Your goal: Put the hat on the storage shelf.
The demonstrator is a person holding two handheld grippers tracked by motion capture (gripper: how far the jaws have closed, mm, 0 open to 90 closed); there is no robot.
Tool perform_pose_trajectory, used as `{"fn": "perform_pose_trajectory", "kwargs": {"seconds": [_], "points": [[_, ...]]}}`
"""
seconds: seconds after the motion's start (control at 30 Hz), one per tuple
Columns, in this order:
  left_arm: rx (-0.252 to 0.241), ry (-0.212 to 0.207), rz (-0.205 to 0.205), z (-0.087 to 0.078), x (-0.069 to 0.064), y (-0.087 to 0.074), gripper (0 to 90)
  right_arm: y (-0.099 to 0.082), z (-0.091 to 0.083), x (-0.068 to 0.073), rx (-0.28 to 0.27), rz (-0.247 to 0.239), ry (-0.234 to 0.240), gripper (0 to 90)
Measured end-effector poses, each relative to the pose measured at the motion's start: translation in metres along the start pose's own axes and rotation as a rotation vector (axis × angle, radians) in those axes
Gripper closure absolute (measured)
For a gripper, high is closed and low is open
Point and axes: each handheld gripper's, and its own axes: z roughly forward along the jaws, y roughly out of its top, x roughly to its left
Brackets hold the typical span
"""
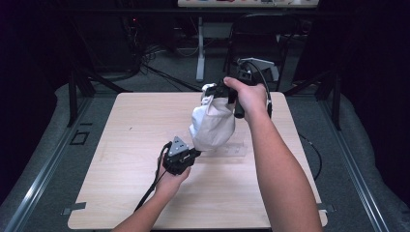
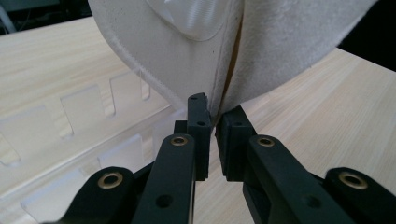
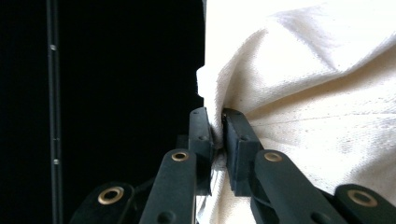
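cloth: white fabric piece held in the air over the table, stretched between both grippers, hanging over the table's right-centre
cloth top: bunched at the right gripper, above the table's far edge
cloth bottom: lowest corner at the left gripper, just above the table top
left jaws: clamped on the cloth's bottom corner; in the left gripper view the seamed edge runs down between the pads
right jaws: clamped on a gathered fold of the cloth's upper edge; in the right gripper view the fabric fills the space right of the jaws
rack: clear slotted plastic piece flat on the table, directly under the cloth, touching neither gripper; its notched edge lies just left of the left jaws in the left gripper view
hands: left hand near the table's middle, right hand over the far edge
open room: bare wood left of the cloth out to the table's left edge, and along the near edge; narrower strip right of the cloth
beyond table: chair and cables behind the far edge
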Motion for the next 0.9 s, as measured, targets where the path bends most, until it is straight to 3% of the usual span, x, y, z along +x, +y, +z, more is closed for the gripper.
{"fn": "perform_pose_trajectory", "kwargs": {"seconds": [0.23, 0.4, 0.7, 0.8, 0.9], "points": [[0.001, 0.005, -0.041, 0.002, 0.002, -0.009, 84.8, -0.001, 0.008, -0.001, 0.020, -0.024, -0.053, 82.3], [0.008, 0.004, -0.074, 0.004, 0.002, -0.013, 85.2, -0.001, 0.015, -0.007, 0.027, -0.018, -0.061, 82.4], [0.049, 0.013, -0.066, 0.004, 0.003, -0.017, 85.3, -0.001, 0.019, -0.016, 0.033, -0.008, -0.065, 82.6], [0.074, 0.031, -0.041, 0.007, 0.001, -0.021, 85.1, -0.002, 0.022, -0.017, 0.039, -0.019, -0.096, 82.5], [0.050, 0.032, -0.053, 0.008, 0.000, -0.022, 85.1, -0.002, 0.021, -0.021, 0.035, -0.009, -0.083, 82.5]]}}
